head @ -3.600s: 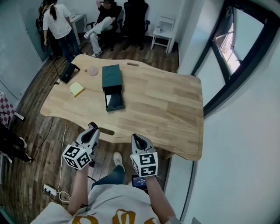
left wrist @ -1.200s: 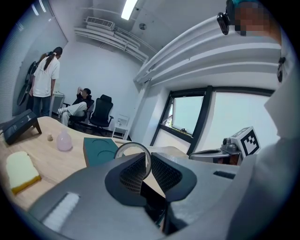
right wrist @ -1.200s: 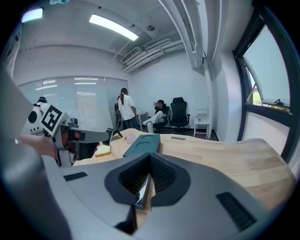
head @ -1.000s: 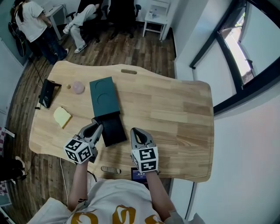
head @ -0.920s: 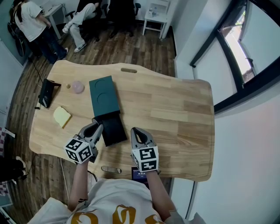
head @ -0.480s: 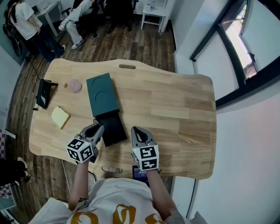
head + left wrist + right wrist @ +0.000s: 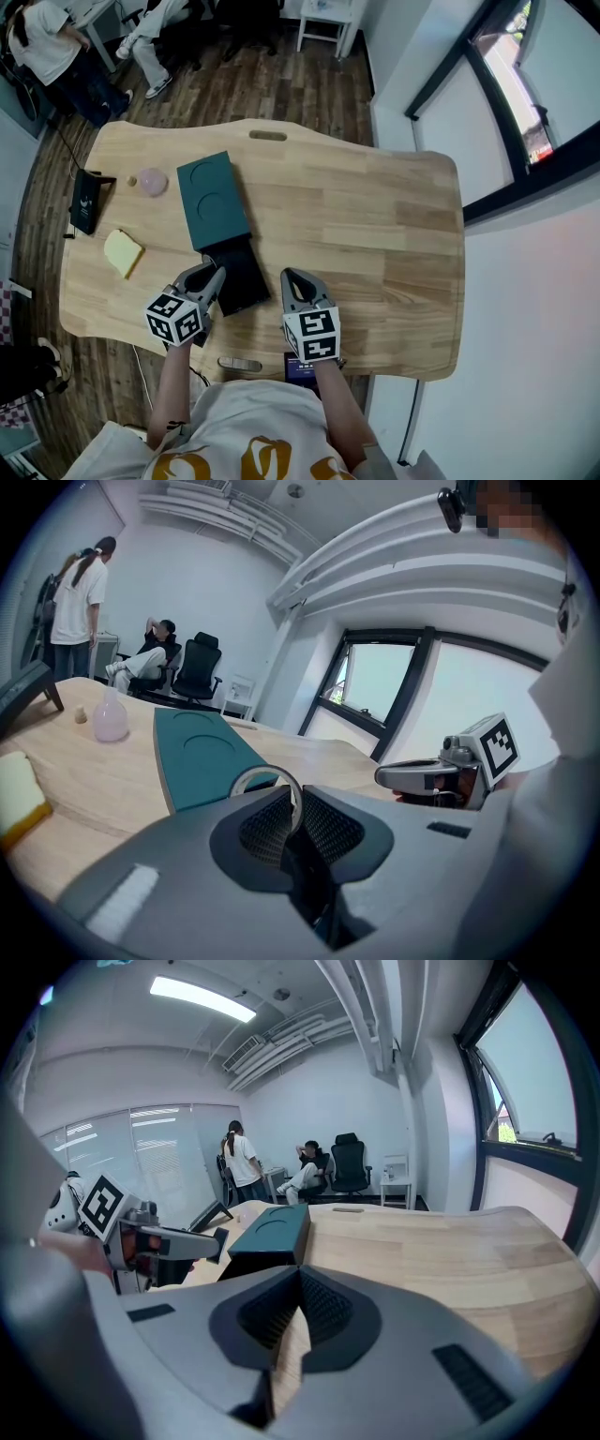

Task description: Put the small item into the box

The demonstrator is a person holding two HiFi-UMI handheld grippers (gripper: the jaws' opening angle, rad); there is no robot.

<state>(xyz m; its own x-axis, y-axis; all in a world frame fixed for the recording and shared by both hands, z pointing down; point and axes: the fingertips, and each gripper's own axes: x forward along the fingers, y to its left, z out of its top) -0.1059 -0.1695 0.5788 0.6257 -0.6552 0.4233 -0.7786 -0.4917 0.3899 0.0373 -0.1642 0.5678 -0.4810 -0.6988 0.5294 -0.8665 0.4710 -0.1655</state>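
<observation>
A light wooden table (image 7: 375, 225) fills the head view, with a dark green box (image 7: 214, 199) lying left of centre. The box has two round recesses in its top, and a black tray (image 7: 242, 277) is slid out of its near end.

Both grippers are at the table's near edge. The left gripper (image 7: 211, 275) has its tip just beside the tray's left side, and the right gripper (image 7: 289, 277) sits just right of the tray. In the left gripper view the jaws are clenched on a thin metal ring (image 7: 262, 768) – the ring stands upright between the pads, its upper arc rising clear of them. The ring is outside the box, above the table in front of the green lid. In the right gripper view the jaws are pressed together with nothing between them – only bare wood shows beyond.

Well to the left of the box lie a black stand (image 7: 82, 200), a yellow sponge (image 7: 122, 252) and a small pink flask (image 7: 152, 181).
</observation>
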